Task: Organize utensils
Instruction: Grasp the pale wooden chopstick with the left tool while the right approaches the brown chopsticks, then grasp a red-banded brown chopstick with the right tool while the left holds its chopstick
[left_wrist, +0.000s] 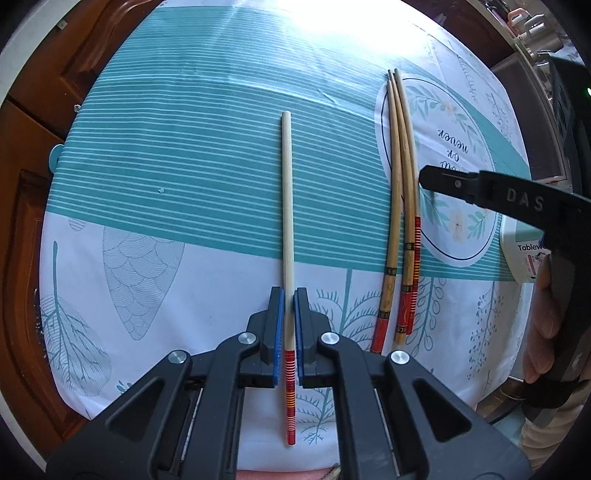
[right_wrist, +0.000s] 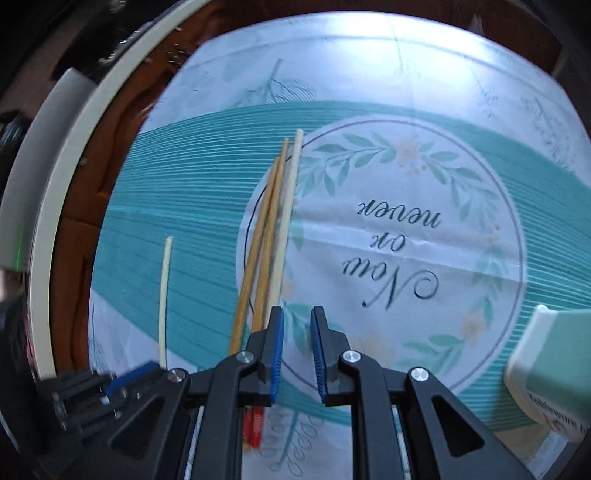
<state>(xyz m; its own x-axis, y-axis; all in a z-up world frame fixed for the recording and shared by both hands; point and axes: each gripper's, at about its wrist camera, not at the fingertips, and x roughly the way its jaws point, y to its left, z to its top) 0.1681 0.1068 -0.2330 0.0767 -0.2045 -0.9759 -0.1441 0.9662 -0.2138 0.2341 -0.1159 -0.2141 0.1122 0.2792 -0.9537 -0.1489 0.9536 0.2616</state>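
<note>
A pale chopstick (left_wrist: 287, 206) with a red striped handle lies on the tablecloth, pointing away. My left gripper (left_wrist: 289, 295) has its blue pads on either side of it, narrowly apart, not clearly pressing it. Three more chopsticks (left_wrist: 400, 206) lie bundled to the right. In the right wrist view that bundle (right_wrist: 271, 229) sits just left of my right gripper (right_wrist: 297, 314), which is open and empty above the cloth. The lone chopstick (right_wrist: 164, 299) shows far left there. The right gripper's finger (left_wrist: 443, 182) reaches in beside the bundle in the left wrist view.
The table carries a teal and white cloth (left_wrist: 184, 147) with a round "Now or never" print (right_wrist: 399, 251). A green and white tableware box (right_wrist: 550, 362) stands at the right. Wooden cabinets (left_wrist: 33, 147) lie beyond the table's left edge.
</note>
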